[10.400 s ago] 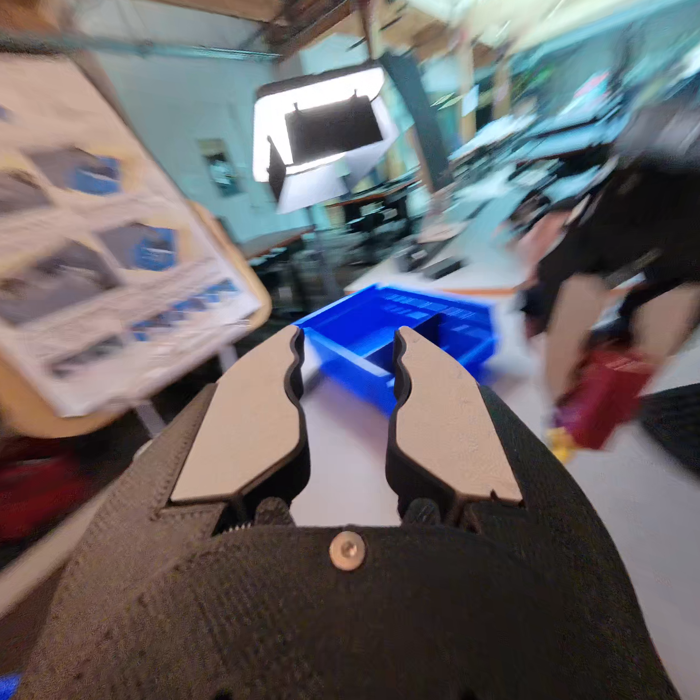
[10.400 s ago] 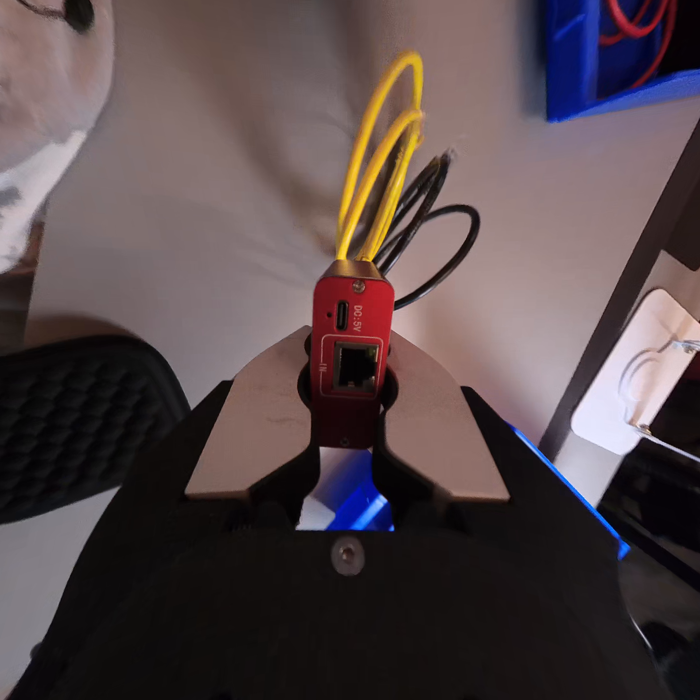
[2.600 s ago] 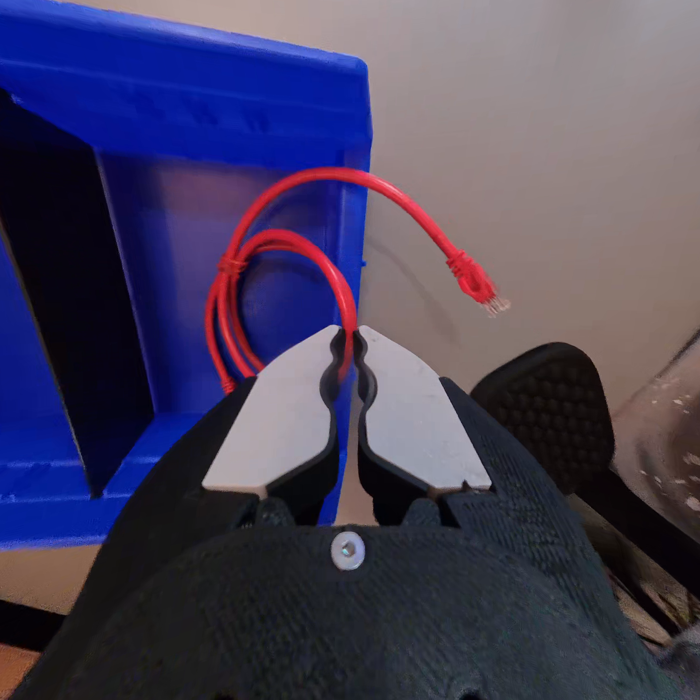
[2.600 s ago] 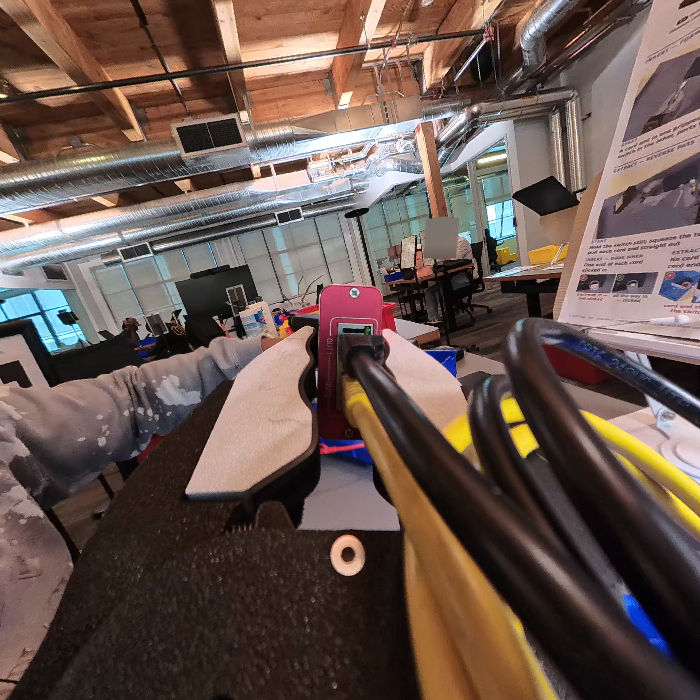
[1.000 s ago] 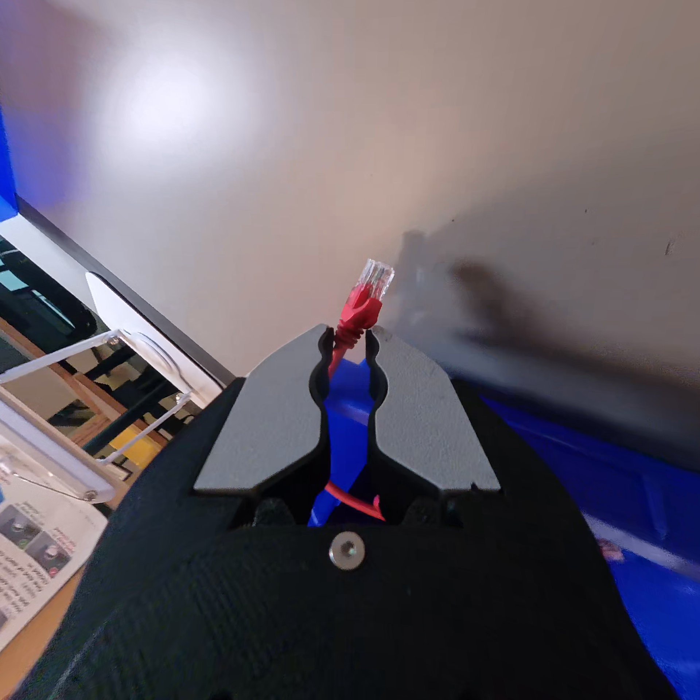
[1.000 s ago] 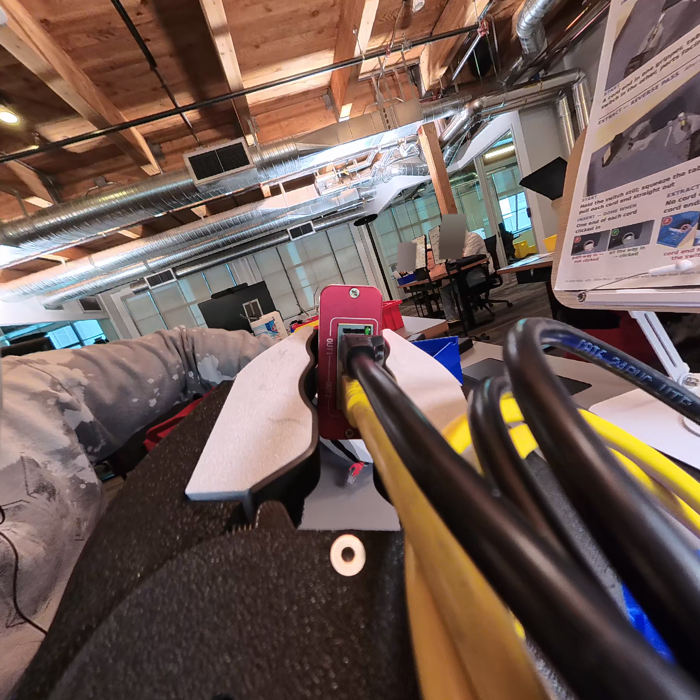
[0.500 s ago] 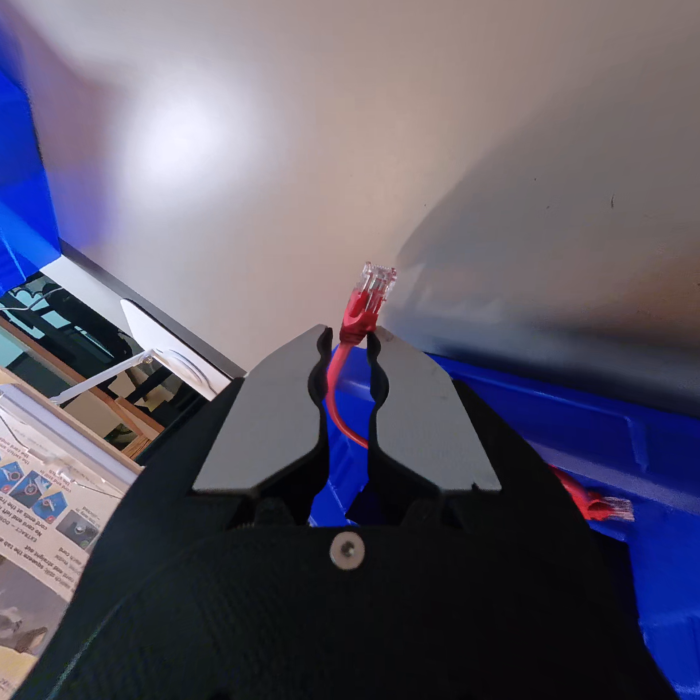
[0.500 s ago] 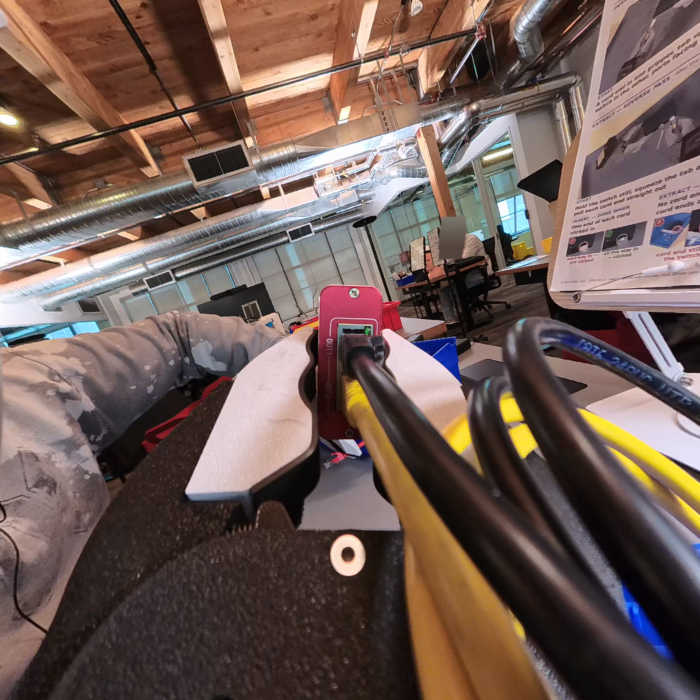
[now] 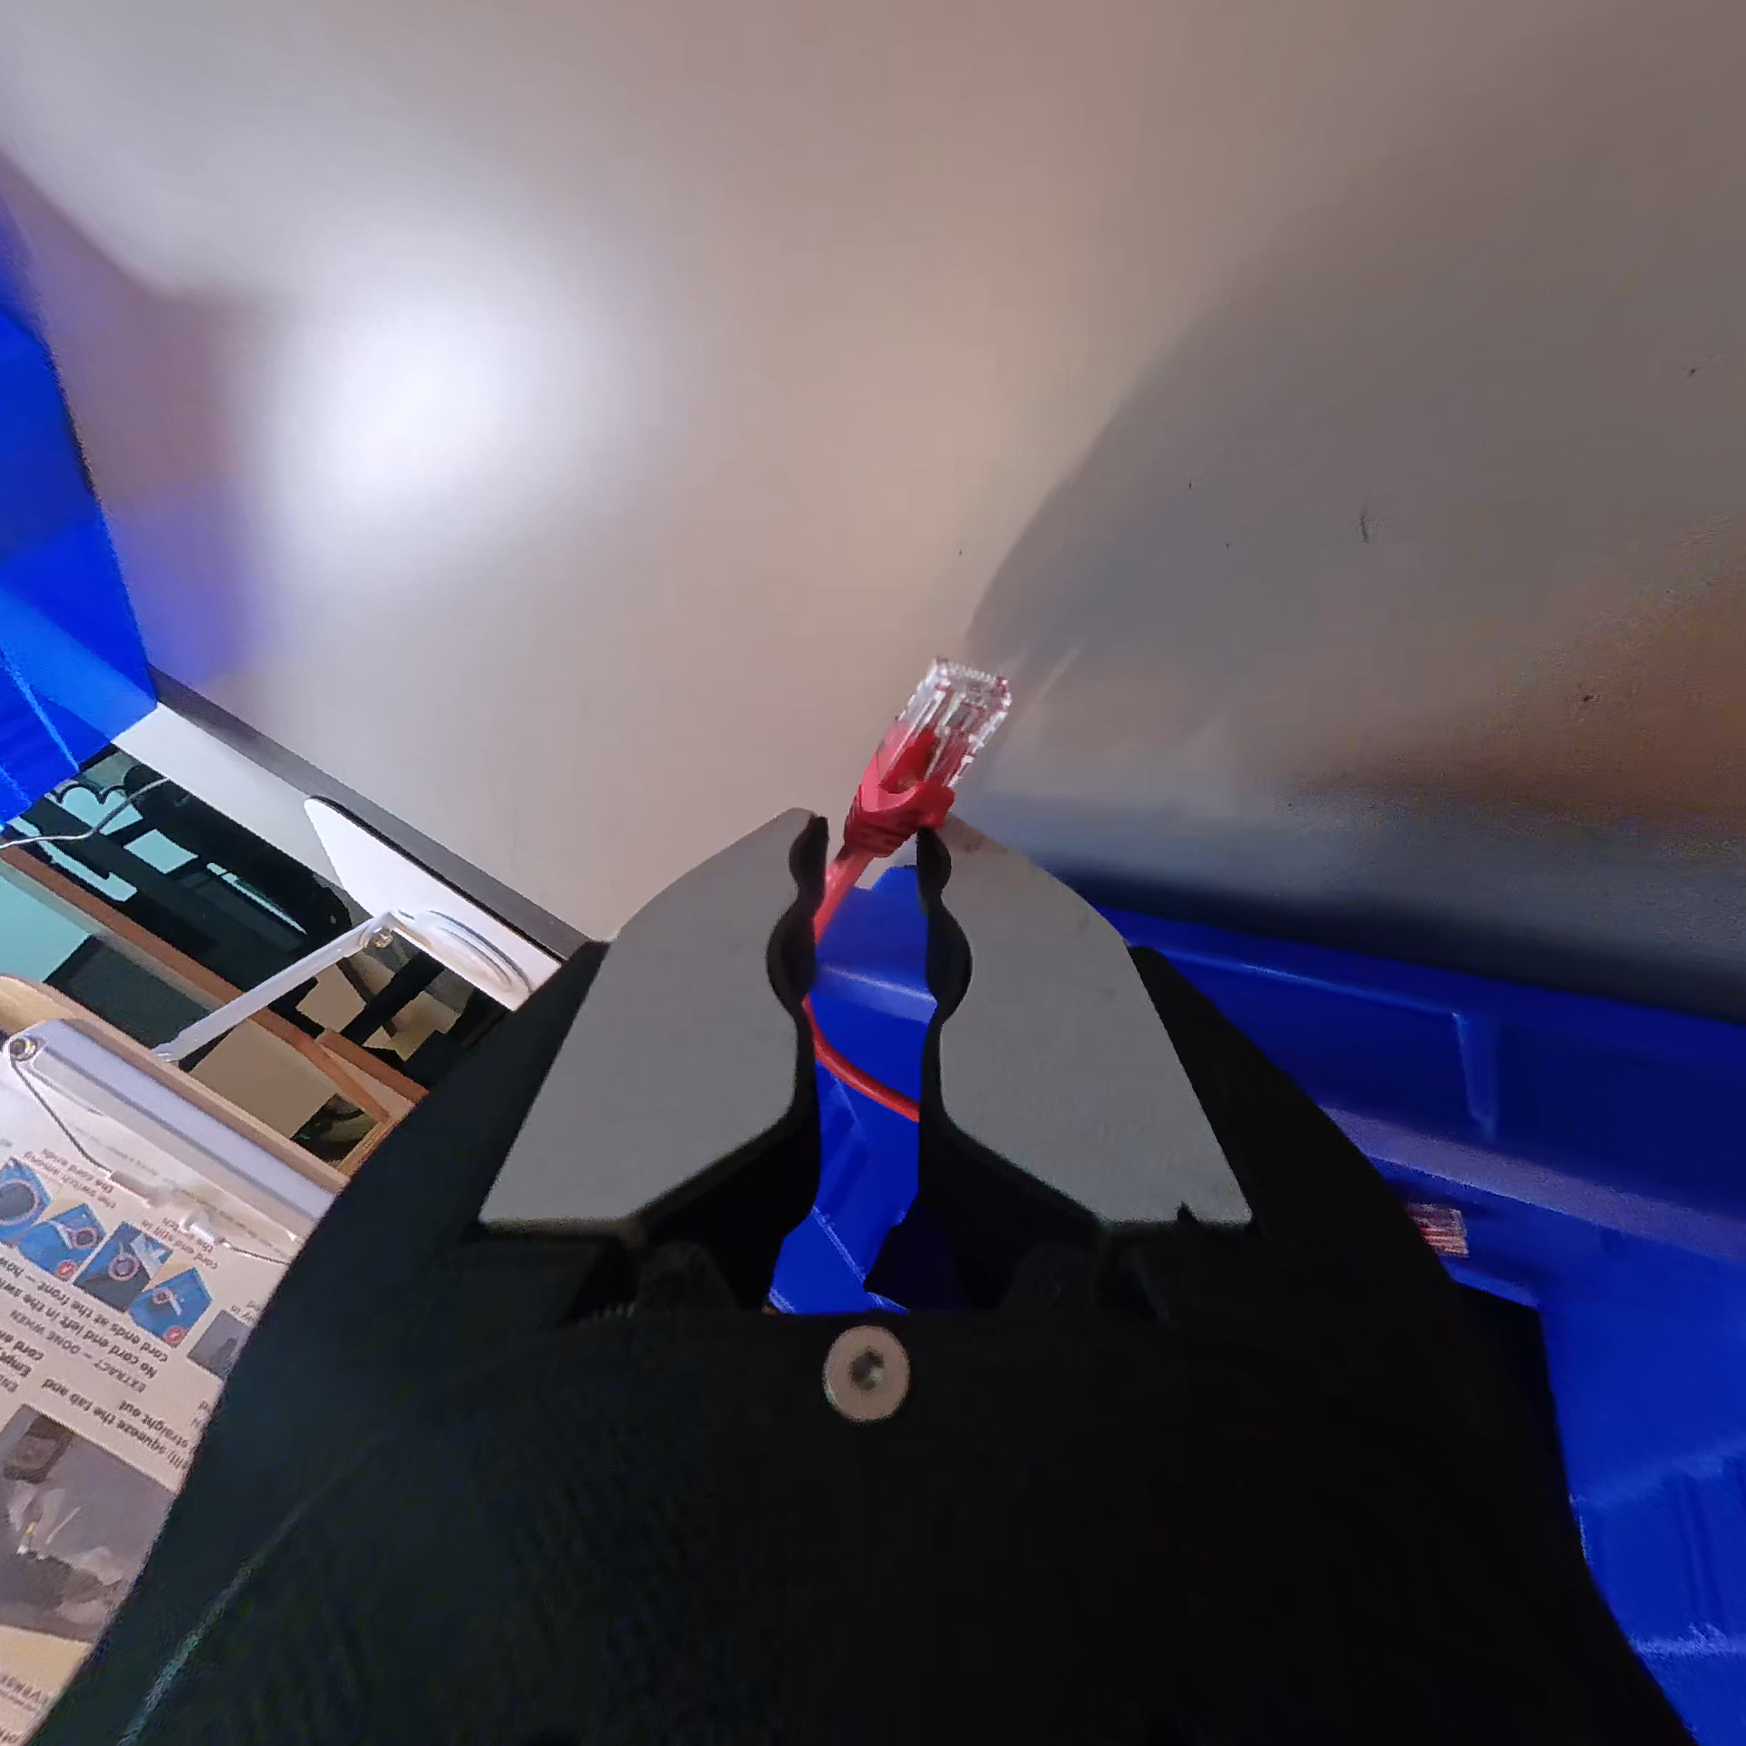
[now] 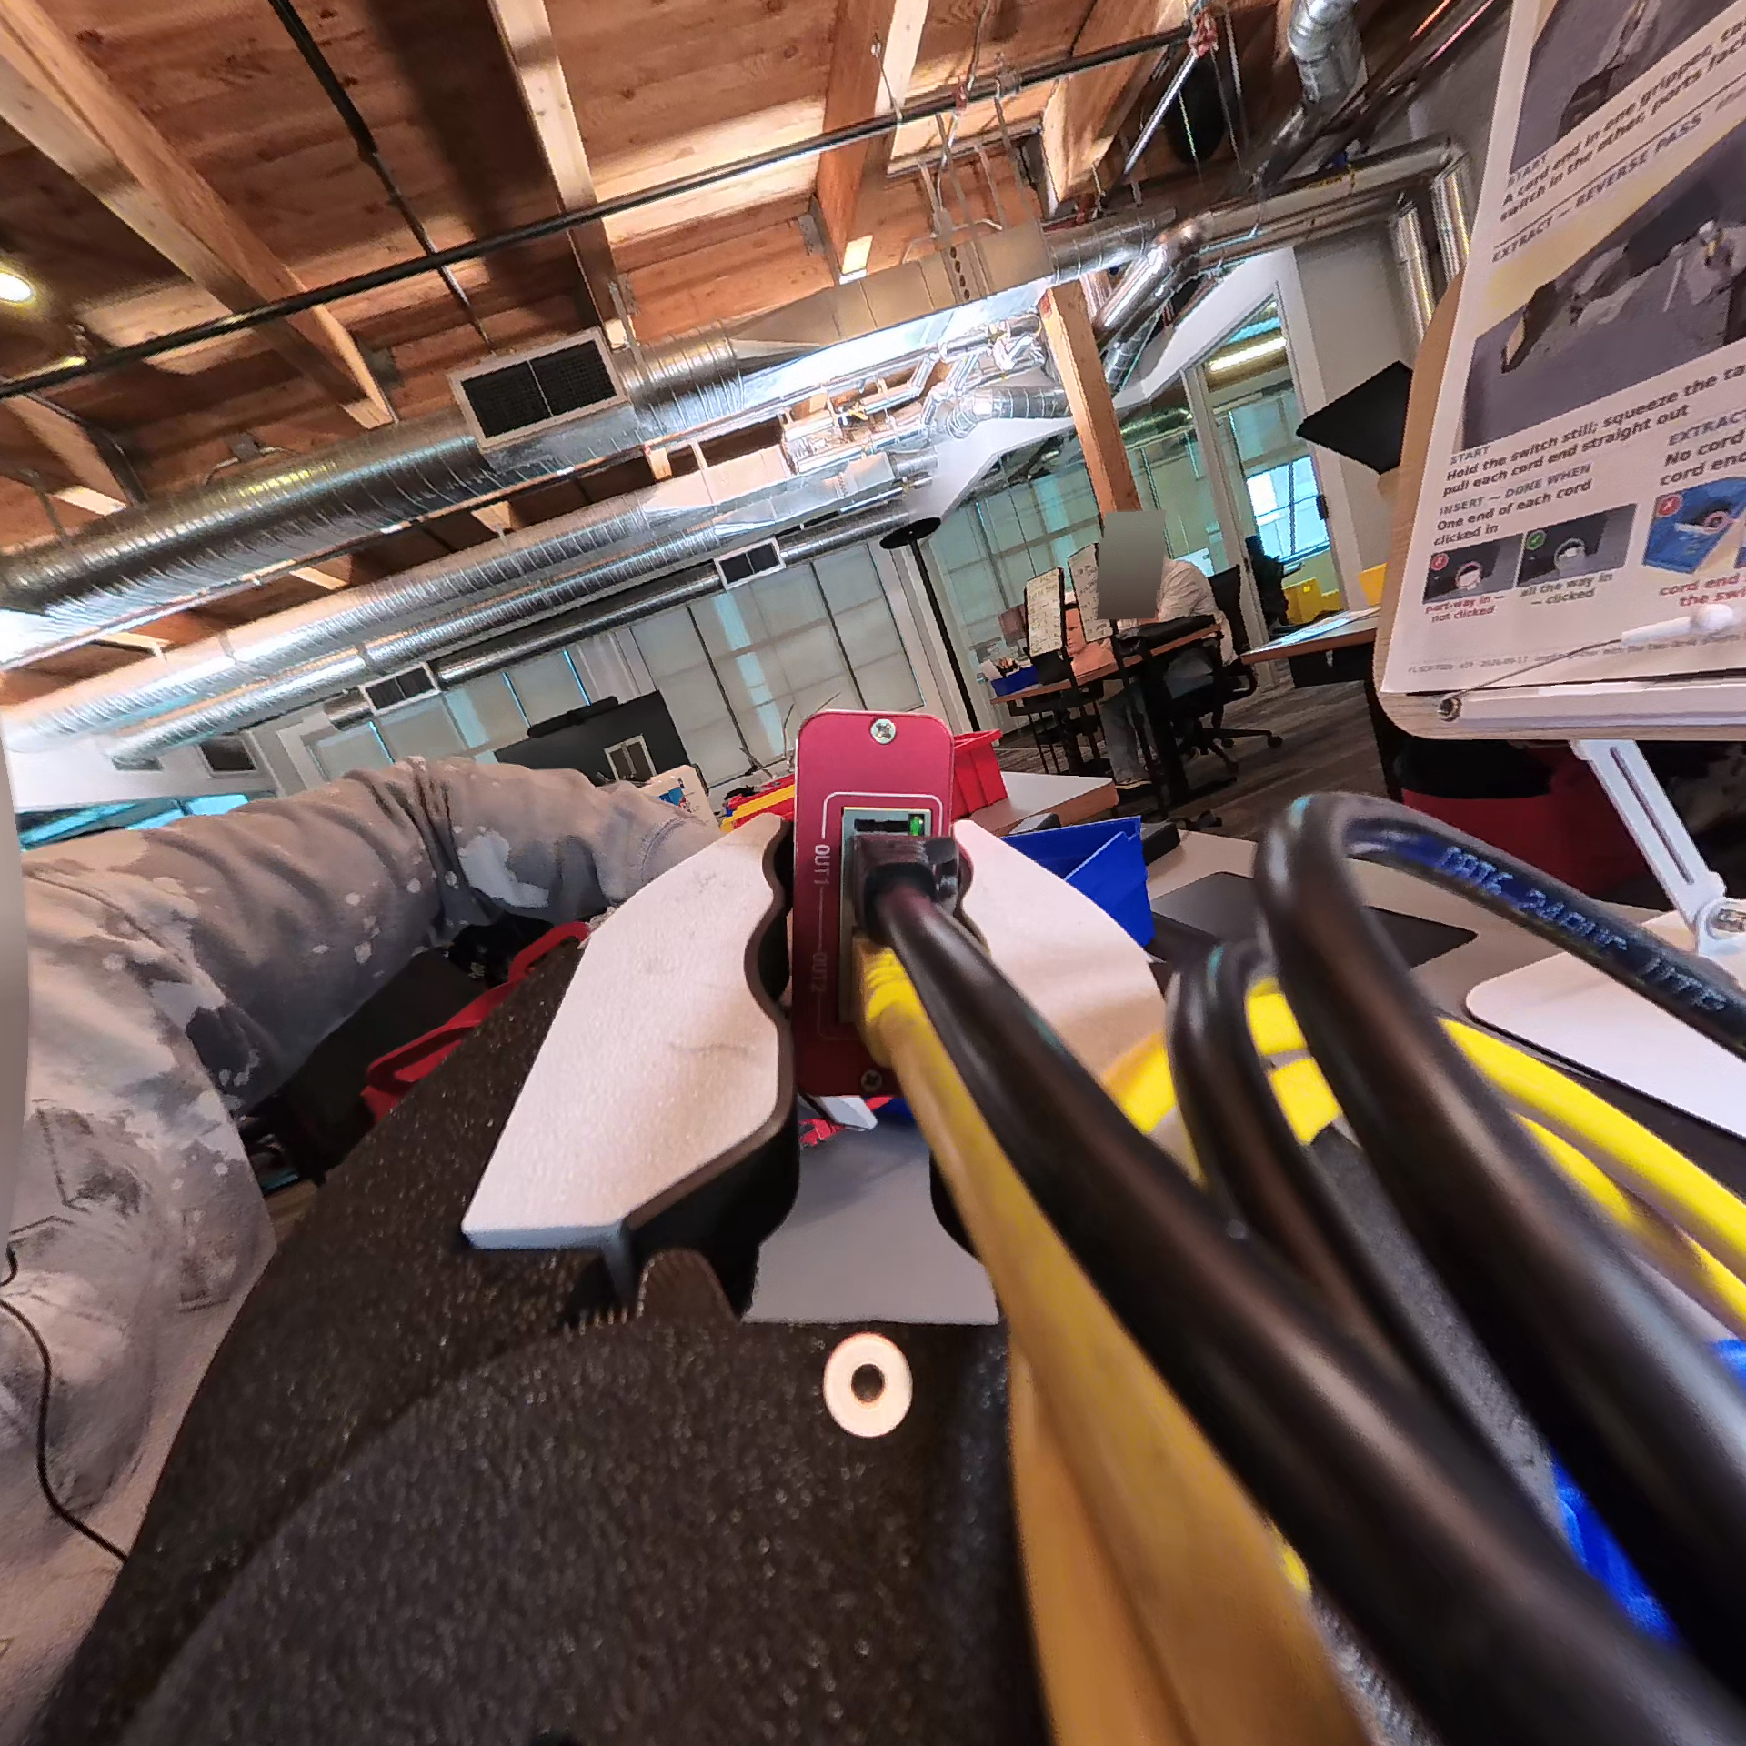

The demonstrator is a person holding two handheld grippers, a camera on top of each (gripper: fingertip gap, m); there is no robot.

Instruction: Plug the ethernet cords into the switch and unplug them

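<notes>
- Two grippers, each loaded — left gripper [image 9: 864, 836] pinches the red ethernet cord [image 9: 893, 803] at its boot, clear plug pointing forward past the fingertips.
- Right gripper [image 10: 869, 855] clamps the red switch [image 10: 871, 907] upright, black cord [image 10: 1086, 1068] and yellow cord [image 10: 954, 1077] seated — I cannot tell where a free port lies.

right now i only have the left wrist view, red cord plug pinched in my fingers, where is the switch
Observer: The right gripper is shut on the red switch, held upright.
Operator: any ports already taken
Observer: Yes, on the face toward that camera: a black cord sits in the upper port, a yellow cord in the lower.
Operator: is it powered
Observer: A small green light glows beside the black plug.
</notes>
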